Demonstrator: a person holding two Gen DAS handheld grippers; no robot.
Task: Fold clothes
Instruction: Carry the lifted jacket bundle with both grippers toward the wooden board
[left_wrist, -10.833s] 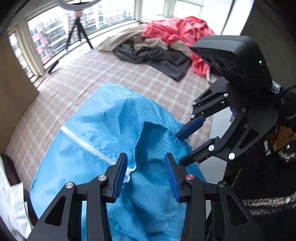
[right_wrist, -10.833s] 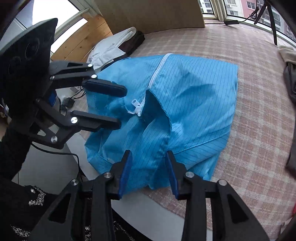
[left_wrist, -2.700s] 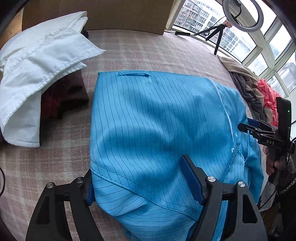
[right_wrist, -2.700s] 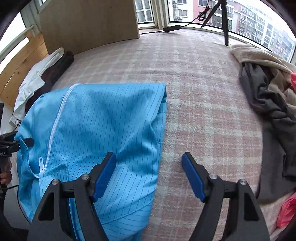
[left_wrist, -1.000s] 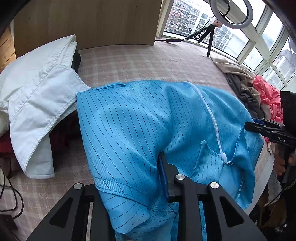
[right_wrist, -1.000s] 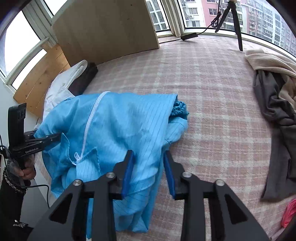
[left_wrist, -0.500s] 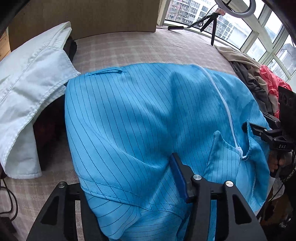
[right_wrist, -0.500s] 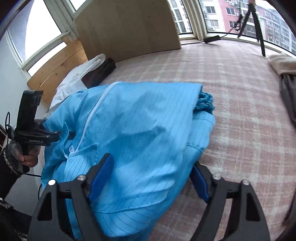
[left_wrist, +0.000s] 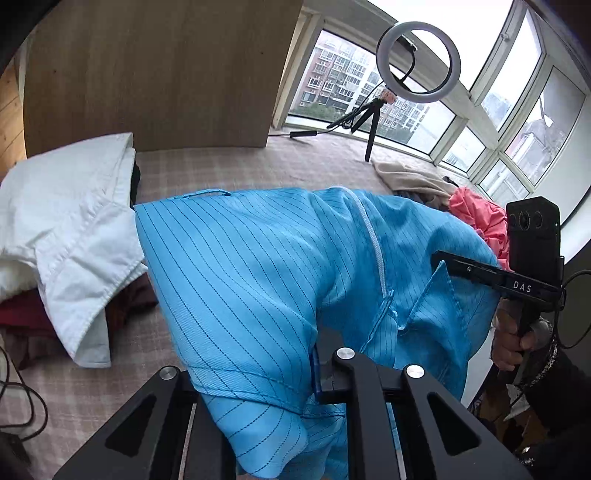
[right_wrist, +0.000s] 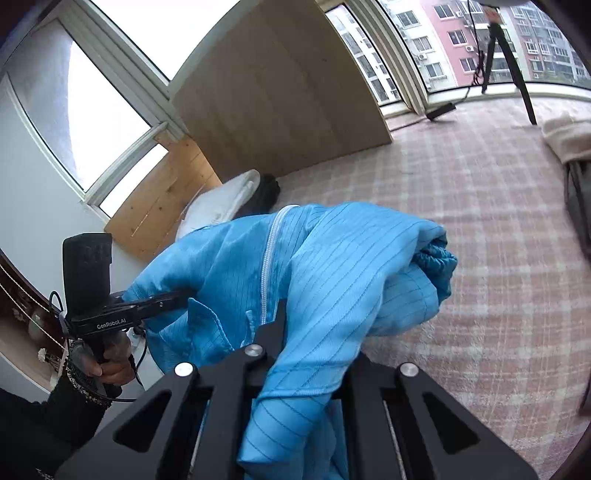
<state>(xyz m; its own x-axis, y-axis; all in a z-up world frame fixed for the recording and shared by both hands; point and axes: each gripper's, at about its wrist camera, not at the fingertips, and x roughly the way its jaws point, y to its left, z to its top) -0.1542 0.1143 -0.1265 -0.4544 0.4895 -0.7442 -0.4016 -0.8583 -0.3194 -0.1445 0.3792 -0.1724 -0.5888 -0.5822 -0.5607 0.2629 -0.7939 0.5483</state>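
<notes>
the pink checked bed cover (right_wrist: 480, 229) spreads across both views, with a wooden board (left_wrist: 155, 74) standing at its far end. above it hangs the blue striped garment (left_wrist: 258, 266), lifted off the cover and stretched sideways between the two tools, its long axis running left to right; the white zipper (left_wrist: 376, 251) runs from the far hem toward the near collar. one cuffed end bunches at the right (right_wrist: 436, 258). a white shirt (left_wrist: 66, 221) lies on dark red cloth at the left, and a heap of beige, grey and coral clothes (left_wrist: 472, 214) sits at the right. no container is visible. the left hand-held gripper (left_wrist: 310, 369) is pressed together, pinching the garment's left edge. the right hand-held gripper (right_wrist: 291, 365) is pressed together on the right edge.
</notes>
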